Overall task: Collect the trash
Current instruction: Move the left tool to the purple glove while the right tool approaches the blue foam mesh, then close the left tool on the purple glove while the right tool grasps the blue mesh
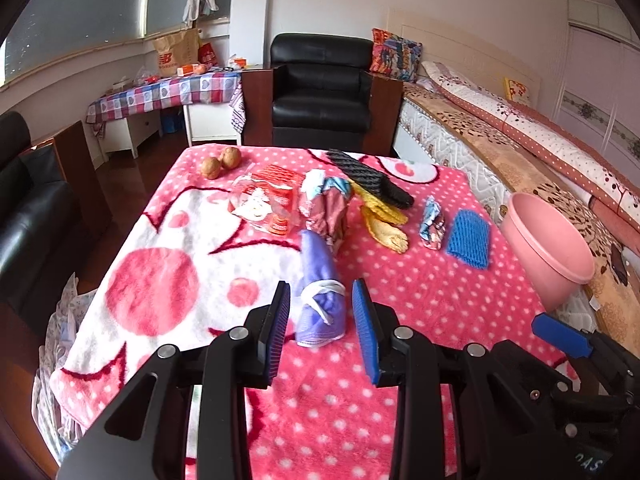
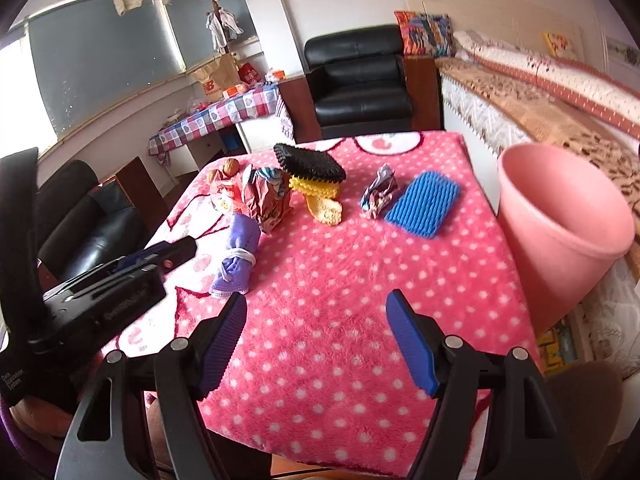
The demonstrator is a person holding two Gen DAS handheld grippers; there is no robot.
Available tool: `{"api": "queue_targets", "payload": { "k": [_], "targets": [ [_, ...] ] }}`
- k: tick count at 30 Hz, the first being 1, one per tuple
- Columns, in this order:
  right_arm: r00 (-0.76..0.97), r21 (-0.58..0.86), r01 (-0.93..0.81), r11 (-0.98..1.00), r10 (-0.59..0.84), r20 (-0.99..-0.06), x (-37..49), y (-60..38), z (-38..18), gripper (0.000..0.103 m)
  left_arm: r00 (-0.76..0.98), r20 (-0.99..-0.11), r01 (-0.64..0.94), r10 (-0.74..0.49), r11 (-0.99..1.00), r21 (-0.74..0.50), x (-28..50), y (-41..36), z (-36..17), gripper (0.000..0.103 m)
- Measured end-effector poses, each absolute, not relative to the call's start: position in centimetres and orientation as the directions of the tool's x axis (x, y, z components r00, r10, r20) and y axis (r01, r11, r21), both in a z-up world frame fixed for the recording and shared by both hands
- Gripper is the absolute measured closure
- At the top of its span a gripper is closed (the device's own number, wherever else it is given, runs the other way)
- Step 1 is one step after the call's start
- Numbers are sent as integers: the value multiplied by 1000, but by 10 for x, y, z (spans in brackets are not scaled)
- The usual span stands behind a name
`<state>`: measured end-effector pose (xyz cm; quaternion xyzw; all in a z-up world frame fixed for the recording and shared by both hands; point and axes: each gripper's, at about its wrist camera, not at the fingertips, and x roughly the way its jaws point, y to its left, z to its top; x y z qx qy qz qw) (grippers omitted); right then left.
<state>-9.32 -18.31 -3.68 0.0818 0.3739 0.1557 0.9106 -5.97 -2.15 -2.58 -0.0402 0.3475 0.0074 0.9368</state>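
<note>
A rolled purple face mask [image 1: 320, 308] tied with its white strap lies on the pink dotted blanket [image 1: 420, 304]. My left gripper [image 1: 321, 294] is open and straddles the mask, with a small gap at each blue pad. My right gripper [image 2: 316, 298] stands wide open over bare blanket, nothing between its fingers, with the mask [image 2: 236, 264] to its upper left. A pink bin [image 2: 560, 220] stands at the blanket's right edge. Further back lie a blue foam net [image 1: 468, 238], a crumpled foil wrapper [image 1: 432, 224], yellow and black foam nets [image 1: 384, 200], a crumpled pink wrapper [image 1: 328, 208] and a clear red packet [image 1: 268, 204].
Two brown round nuts [image 1: 220, 162] sit at the far left corner. A black armchair [image 1: 320, 92] stands behind the table, a bed [image 1: 520, 132] runs along the right, and a black sofa [image 1: 24, 220] is on the left.
</note>
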Motion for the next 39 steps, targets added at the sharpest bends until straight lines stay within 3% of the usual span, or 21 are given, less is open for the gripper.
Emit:
{"api": "queue_targets", "payload": {
  "k": [9,12,23,39],
  "targets": [
    [625,247,-293,924,381,-681,-75,-162,-43,33,726,-688,-118,-14,982,-145,-56,25,-40,71],
    [614,231,-314,921,383,-690,-65,-156,-46,40,713,-699,-95,-60,979,-182,-51,28,-42,71],
    [634,213,-147,966,257,-729,-7,-198,-57,41,606,-787,-46,-114,983,-178,-1,-8,-62,71],
    [565,164,3,986,134,-814,67,-221,-94,42,579,-812,-65,-66,990,-127,17,-19,-73,71]
  ]
}}
